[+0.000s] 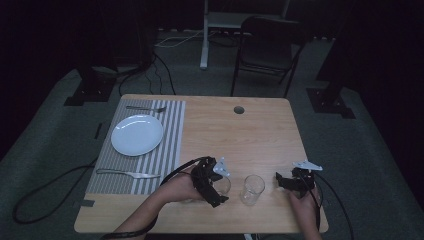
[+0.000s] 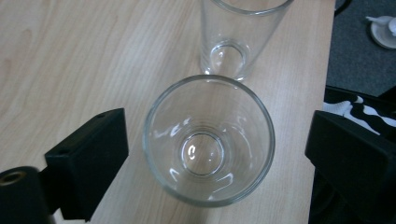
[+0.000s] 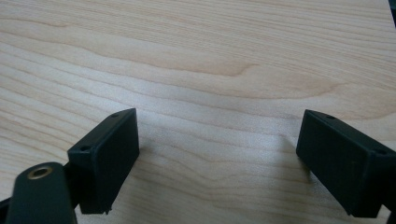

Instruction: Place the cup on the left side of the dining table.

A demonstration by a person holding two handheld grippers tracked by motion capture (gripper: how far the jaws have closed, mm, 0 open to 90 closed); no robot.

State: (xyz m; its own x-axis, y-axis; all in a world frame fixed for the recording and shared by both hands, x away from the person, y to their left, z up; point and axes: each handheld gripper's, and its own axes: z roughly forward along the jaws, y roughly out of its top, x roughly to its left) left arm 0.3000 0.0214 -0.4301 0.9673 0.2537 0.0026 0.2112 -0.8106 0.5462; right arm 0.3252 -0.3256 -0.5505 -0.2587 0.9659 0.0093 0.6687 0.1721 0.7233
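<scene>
The left gripper (image 2: 210, 154) stood wide open around the near glass (image 2: 208, 140), its jaws flanking the rim without touching. The second glass (image 1: 251, 189) stood upright just beside it on the counter (image 1: 250, 130). The right gripper (image 3: 219, 163) hovered open and empty over bare wood. Farther off lay a white plate (image 1: 136, 135) on a striped placemat (image 1: 165, 150).

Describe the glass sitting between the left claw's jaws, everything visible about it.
The glass is a clear, empty tumbler that looks like plain glass, with a round rim wider than its thick base. It stands upright on the wooden table near the front edge. The left claw is open around it, one black jaw on either side, with a gap showing between each jaw and the rim. A second, similar glass stands just beyond it; whether the two touch cannot be told.
</scene>
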